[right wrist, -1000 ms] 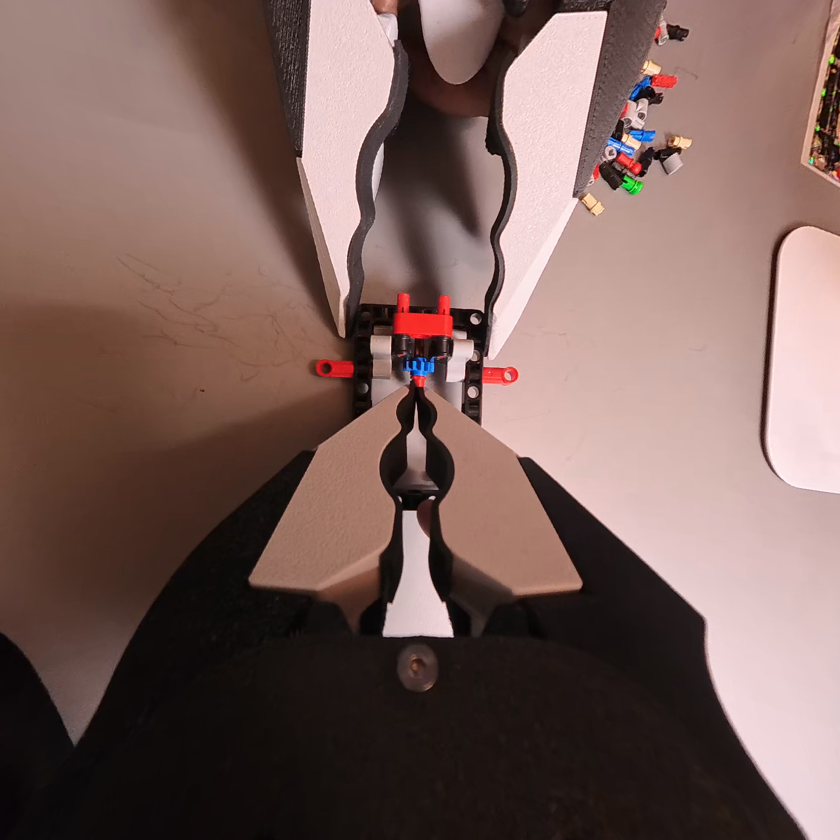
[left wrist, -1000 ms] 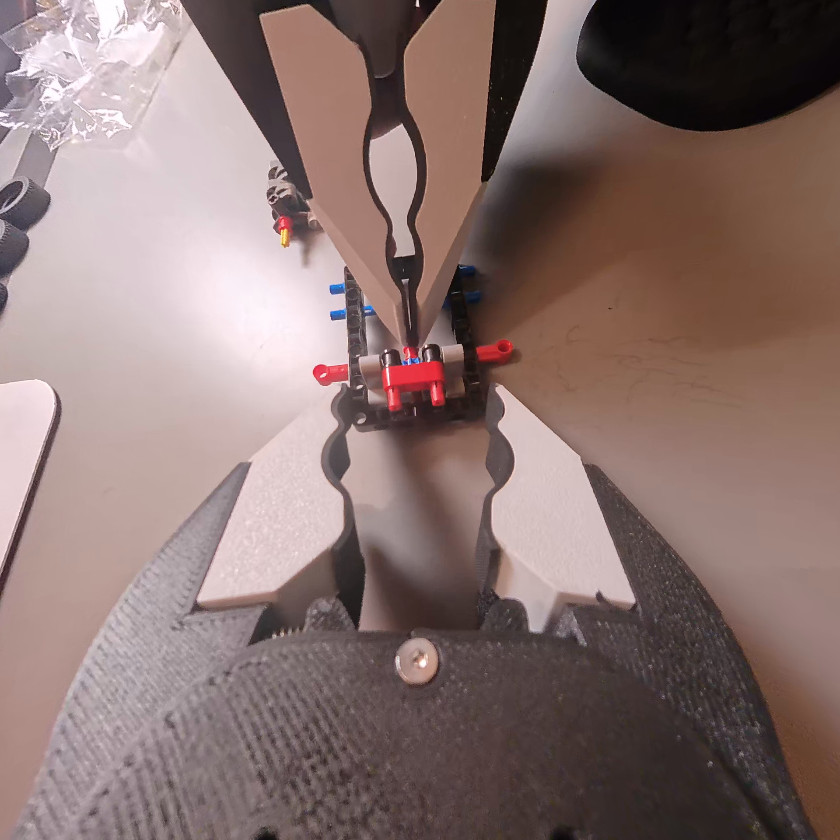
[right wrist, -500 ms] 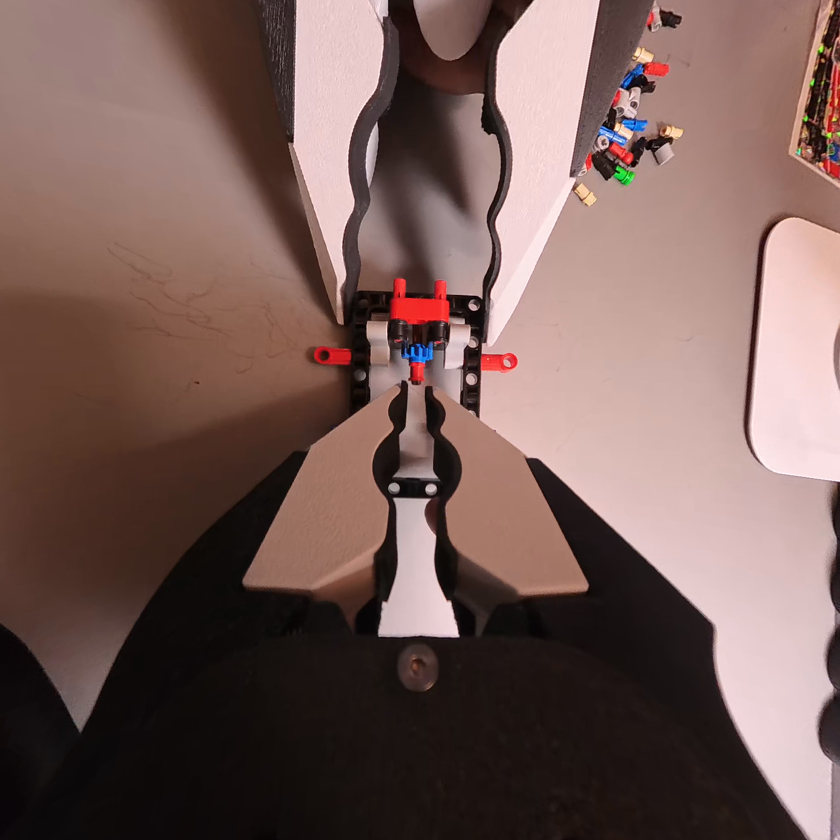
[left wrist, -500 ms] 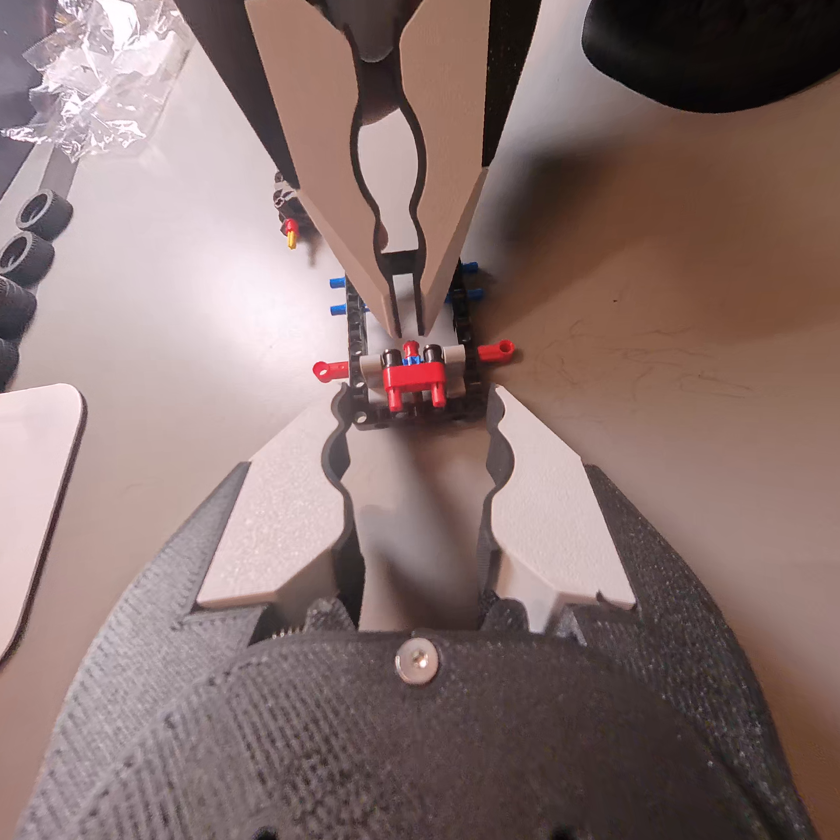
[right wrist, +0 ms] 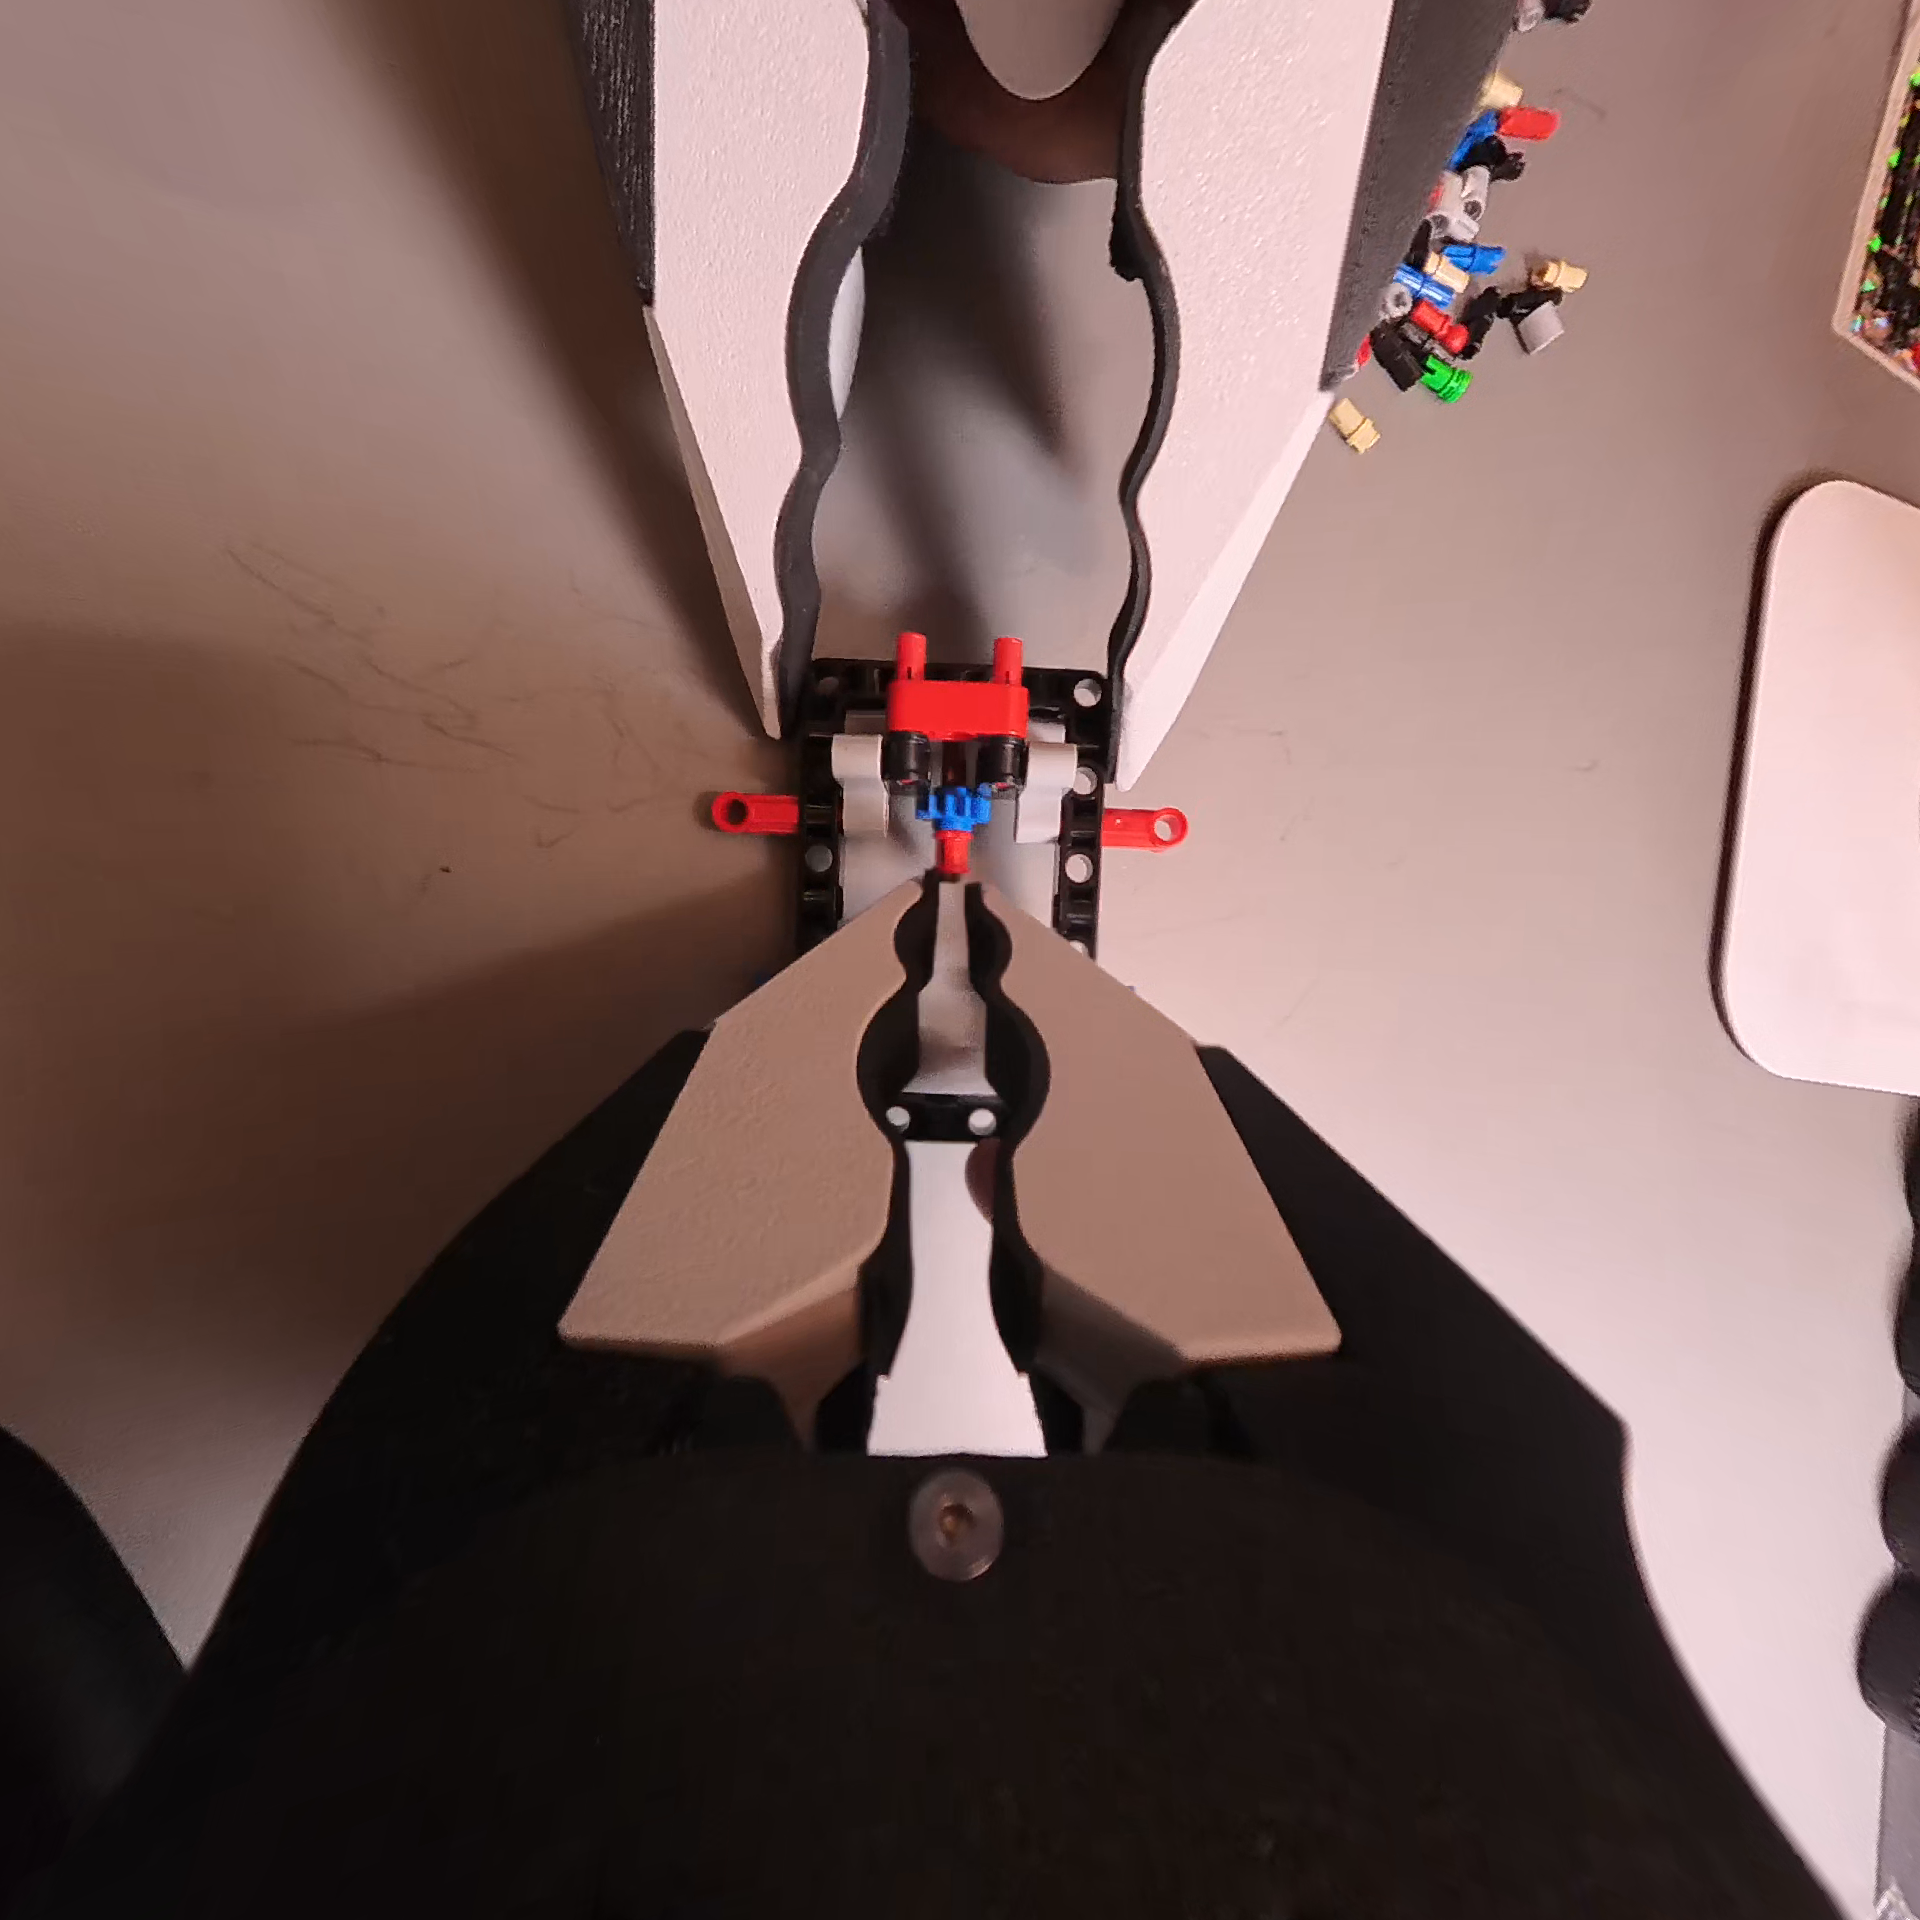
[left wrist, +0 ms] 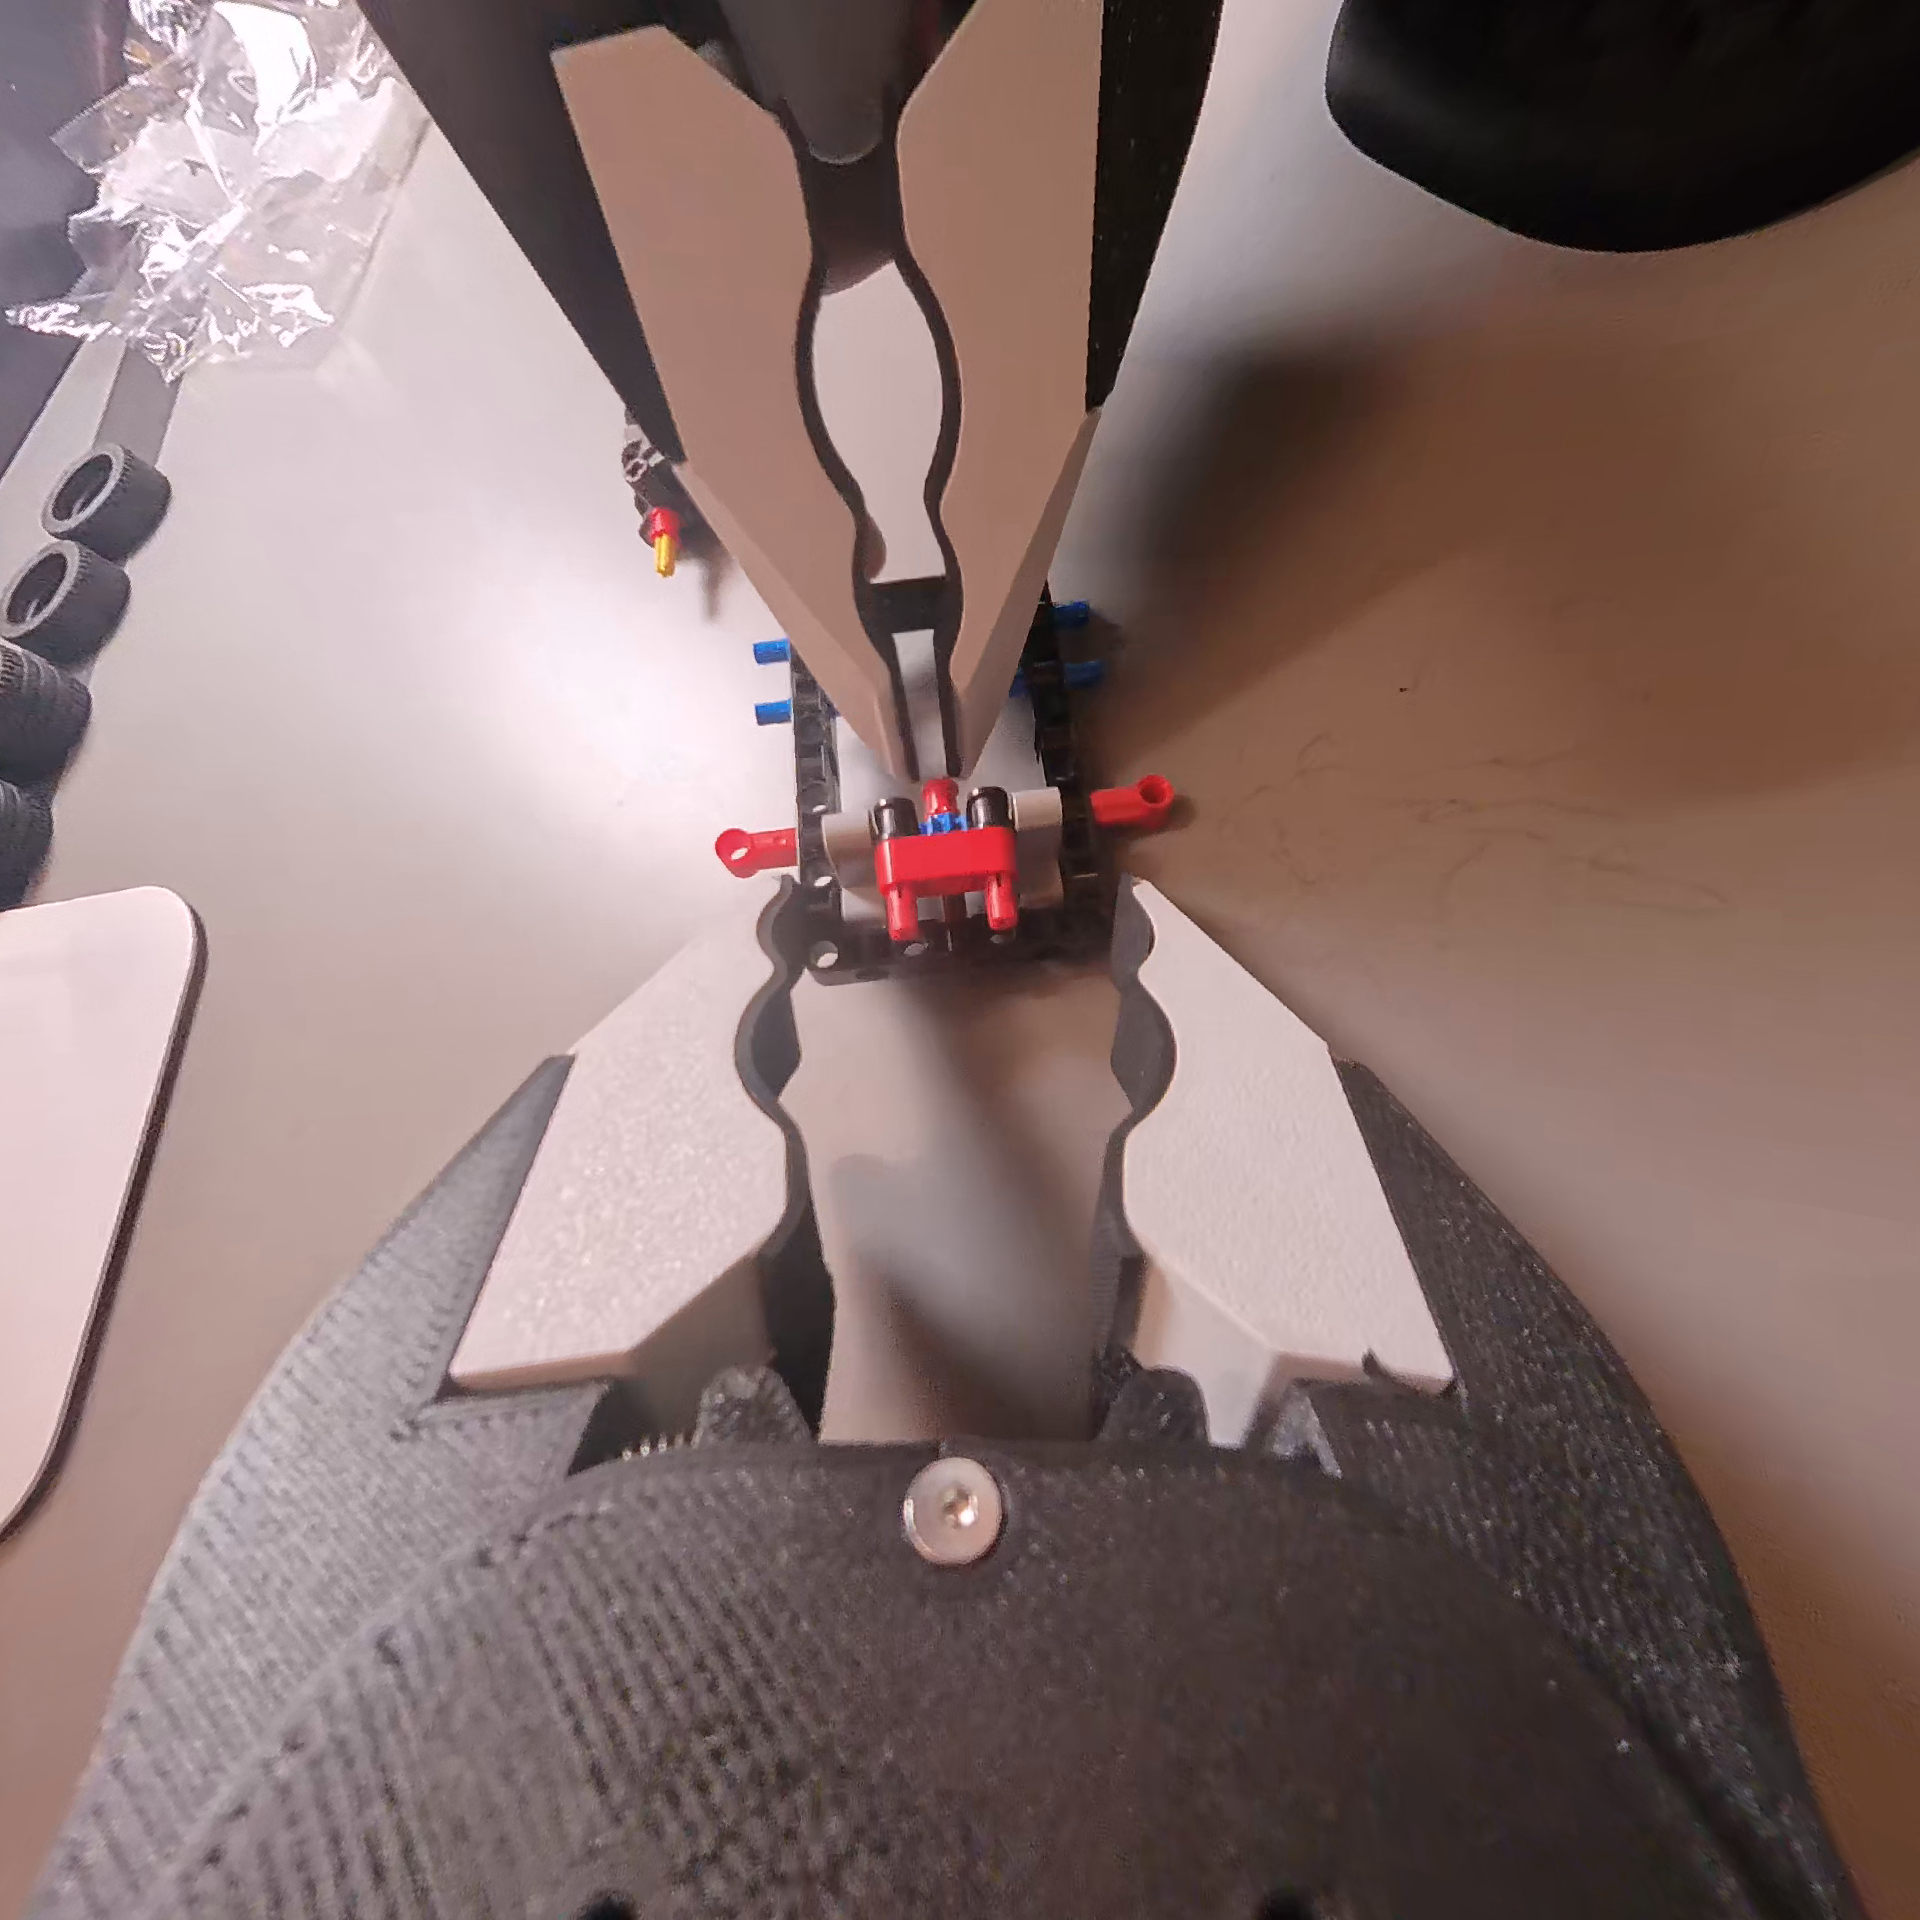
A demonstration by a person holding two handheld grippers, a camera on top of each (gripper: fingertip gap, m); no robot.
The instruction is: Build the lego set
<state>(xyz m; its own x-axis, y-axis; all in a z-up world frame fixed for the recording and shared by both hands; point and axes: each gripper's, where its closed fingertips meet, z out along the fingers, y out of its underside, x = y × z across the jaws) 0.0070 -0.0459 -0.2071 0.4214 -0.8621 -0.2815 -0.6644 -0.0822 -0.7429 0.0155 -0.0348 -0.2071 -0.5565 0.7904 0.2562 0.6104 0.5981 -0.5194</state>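
Black lego frame flat on grey bench | left claw clamped on frame's near end | right claw slightly apart, tips just beside small red axle | loose parts pile far right

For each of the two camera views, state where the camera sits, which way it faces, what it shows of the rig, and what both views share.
Left wrist view: on the left gripper, facing forward at the black frame it clamps; right gripper opposite.
Right wrist view: on the right gripper, facing the other way, fingertips slightly apart at the red axle; left gripper beyond.
Shared: the frame, red connector, both grippers, table.
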